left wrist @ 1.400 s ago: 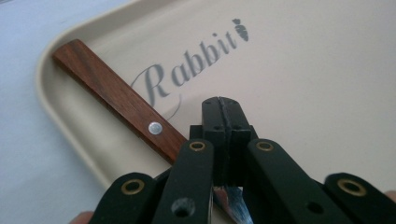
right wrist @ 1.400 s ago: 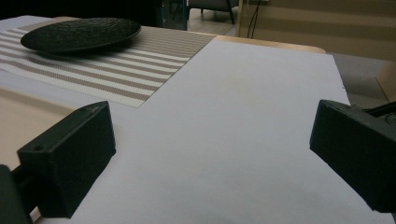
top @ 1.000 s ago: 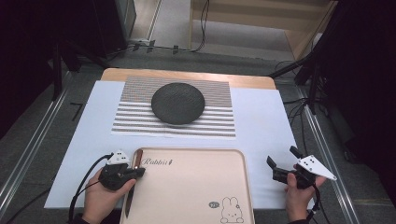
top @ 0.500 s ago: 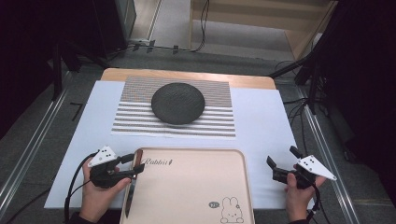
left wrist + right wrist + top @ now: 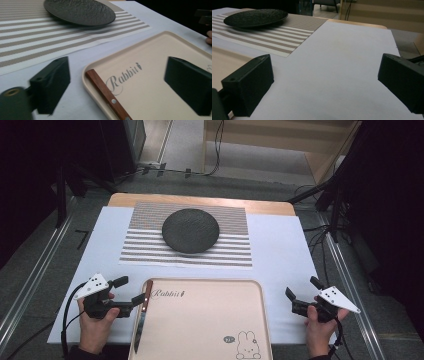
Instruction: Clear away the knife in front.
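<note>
A wooden-handled knife (image 5: 142,312) lies along the left inner edge of the beige "Rabbit" tray (image 5: 210,320), handle toward the far side. My left gripper (image 5: 129,290) hovers just left of the tray's far-left corner. Its jaws have just been opening and stand wide with nothing between them. In the left gripper view the knife handle (image 5: 107,93) lies on the tray (image 5: 160,50) ahead of the open left gripper (image 5: 117,67). My right gripper (image 5: 303,288) is open over the white sheet right of the tray, and the right gripper (image 5: 325,72) holds nothing.
A dark textured plate (image 5: 190,230) rests on a striped placemat (image 5: 150,250) at the far middle of the table. A white sheet (image 5: 280,255) covers the tabletop. Cables and dark stands surround the table.
The left gripper's jaws, closed at the knife handle over the tray's corner a second ago, have opened. The left hand has drawn back leftward and slightly up. The right hand stays still.
</note>
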